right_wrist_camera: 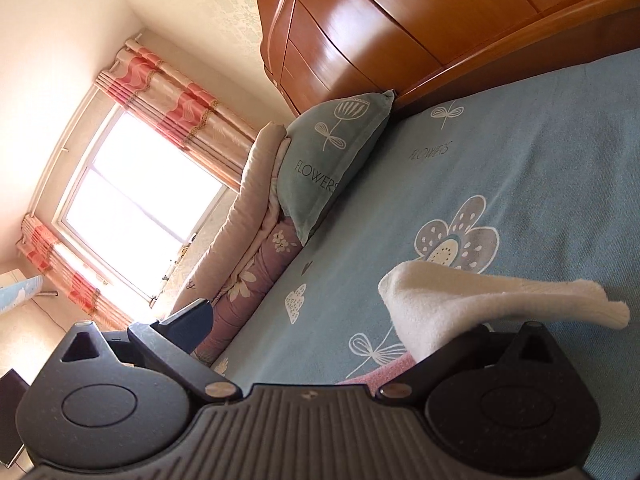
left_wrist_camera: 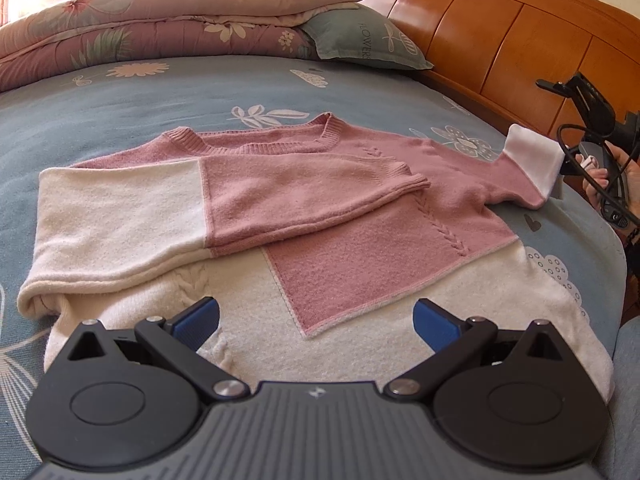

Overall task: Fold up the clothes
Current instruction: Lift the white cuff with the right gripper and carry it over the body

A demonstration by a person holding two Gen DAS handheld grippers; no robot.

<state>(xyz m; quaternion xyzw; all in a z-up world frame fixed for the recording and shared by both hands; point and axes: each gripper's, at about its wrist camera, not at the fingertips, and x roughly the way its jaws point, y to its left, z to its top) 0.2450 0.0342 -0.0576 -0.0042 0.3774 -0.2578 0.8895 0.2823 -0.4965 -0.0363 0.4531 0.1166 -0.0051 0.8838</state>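
Sweater (left_wrist_camera: 280,216) — pink and cream — lies flat on the blue flowered bed (left_wrist_camera: 160,92) just ahead of the left tongs (left_wrist_camera: 316,320), which hover spread wide above its cream hem. One sleeve is folded across the chest. The right tongs (right_wrist_camera: 340,316) stand spread too — the cream cuff (right_wrist_camera: 480,300) of the other sleeve drapes over one finger, lifted off the bed beside the wooden headboard (left_wrist_camera: 500,28).

"FLOWERS" is printed on the pillow (right_wrist_camera: 328,168) and on the bedsheet (right_wrist_camera: 432,153).
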